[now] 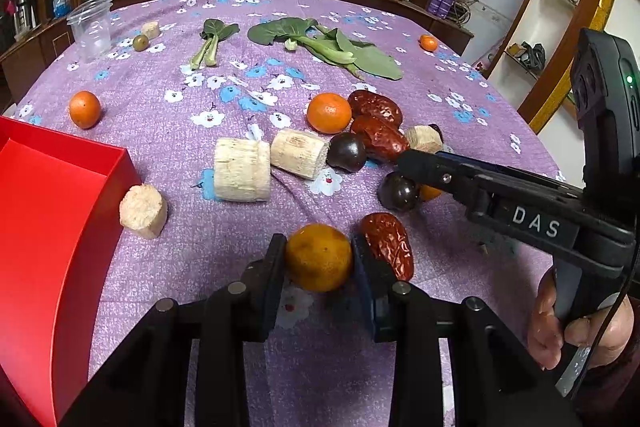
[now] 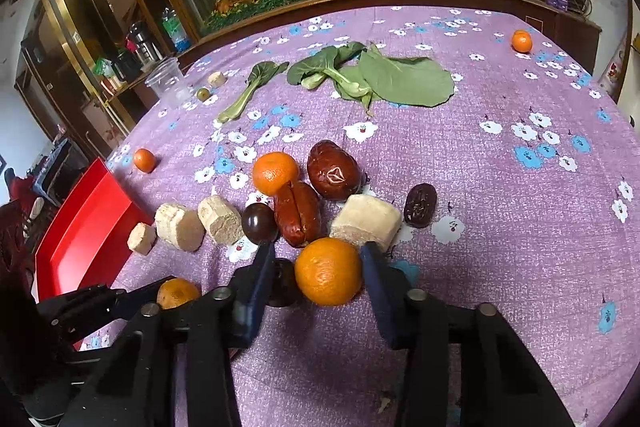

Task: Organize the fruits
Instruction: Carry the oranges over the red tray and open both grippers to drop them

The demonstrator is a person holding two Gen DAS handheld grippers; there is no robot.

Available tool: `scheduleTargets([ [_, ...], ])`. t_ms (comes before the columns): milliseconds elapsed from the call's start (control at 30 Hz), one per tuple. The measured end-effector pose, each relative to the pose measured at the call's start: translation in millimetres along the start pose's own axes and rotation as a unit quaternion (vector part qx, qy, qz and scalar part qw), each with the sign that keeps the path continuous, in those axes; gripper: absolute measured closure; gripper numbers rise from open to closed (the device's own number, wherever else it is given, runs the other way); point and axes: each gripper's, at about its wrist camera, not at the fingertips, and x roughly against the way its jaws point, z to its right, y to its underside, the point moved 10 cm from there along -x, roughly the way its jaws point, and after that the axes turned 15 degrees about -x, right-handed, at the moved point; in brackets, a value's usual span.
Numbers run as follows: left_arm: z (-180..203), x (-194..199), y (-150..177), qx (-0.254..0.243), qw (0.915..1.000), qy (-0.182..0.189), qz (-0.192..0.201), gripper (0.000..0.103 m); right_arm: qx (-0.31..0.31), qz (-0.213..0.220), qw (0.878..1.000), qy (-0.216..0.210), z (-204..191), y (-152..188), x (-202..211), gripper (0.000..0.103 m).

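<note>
On the far left, a red box [image 1: 60, 227] at the table edge, with no fruit in the part of its inside that shows; so, by judgement, sorting hardly begun. Just right of its wall, one pale cane piece [image 1: 144, 211], and further right two larger cane pieces [image 1: 242, 169] lying on the purple flowered cloth [image 1: 200, 247]. At the near middle, the left gripper [image 1: 318, 259] clenched on the near mandarin [image 1: 318, 257], both pads against its sides, the fruit low over the cloth and touching or nearly touching it; cannot tell which. Just right of it, a wrinkled red date [image 1: 388, 245]. Beyond, in the middle, a tight cluster waiting: another mandarin [image 1: 329, 113], two red dates [image 1: 374, 109] and dark round fruits [image 1: 347, 151]. Right of the cluster, the right gripper [image 2: 316, 267] standing around the second mandarin [image 2: 328, 271] but not yet gripping: right pad at the peel, left pad apart from it, with a dark fruit in that gap. Far away, leafy greens [image 1: 320, 43], a clear cup [image 1: 91, 27] at far left, and single small mandarins at the left [image 1: 85, 109] and far right [image 1: 429, 43]. Left to do, as far as can be judged: nearly everything, with all fruits outside the box. As for writing, only the white letters "DAS" [image 1: 536, 223] on the right gripper body; a pale mark on one date and the bottle labels behind the table too small to read.
</note>
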Motion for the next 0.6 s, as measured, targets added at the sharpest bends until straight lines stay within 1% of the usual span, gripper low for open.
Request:
scheduleTargets([
  [33, -0.2, 2.6, -0.4, 0.002, 1.0000, 0.000, 0.004, 0.072, -0.003, 0.002, 1.000, 0.000, 1.4, -0.7, 2.2, 0.070],
  [67, -0.6, 4.8, -0.7, 0.003, 1.0000, 0.001, 0.008, 0.072, -0.010, -0.002, 1.000, -0.008, 2.5, -0.1, 4.0, 0.072],
  [200, -4.9, 14.6, -0.9, 0.010, 0.9998, -0.002, 0.017, 0.072, -0.016, 0.001, 1.000, -0.008, 5.7, 2.5, 8.3, 0.071],
  [333, -8.1, 14.5, 4.7, 0.014, 0.9999, -0.003, 0.008, 0.072, -0.027, -0.003, 1.000, -0.005, 8.1, 3.5, 6.6, 0.065],
  [400, -4.6, 11.8, 6.4, 0.012, 0.9999, 0.004, 0.000, 0.072, -0.017, -0.002, 1.000, 0.019, 9.6, 4.4, 0.8, 0.052],
  [467, -0.4, 7.7, 7.8, 0.005, 0.9999, 0.005, -0.011, 0.072, -0.016, -0.006, 1.000, 0.025, 10.9, 6.5, -5.9, 0.047],
  [500, 0.5, 6.3, 8.7, 0.004, 0.9999, 0.006, -0.014, 0.072, -0.015, -0.002, 1.000, 0.024, 10.6, 5.8, -5.6, 0.047],
  [533, 0.7, 5.8, 8.7, 0.005, 0.9999, 0.007, -0.014, 0.072, -0.017, -0.006, 1.000, 0.020, 10.4, 5.8, -5.3, 0.047],
  [567, 0.2, 5.9, 8.8, 0.006, 0.9999, 0.007, -0.014, 0.072, -0.020, -0.007, 1.000, 0.015, 9.9, 5.8, -4.1, 0.063],
  [600, 0.3, 5.6, 9.5, 0.006, 0.9999, 0.006, -0.015, 0.071, -0.021, -0.010, 1.000, 0.015, 10.4, 6.6, -2.9, 0.067],
])
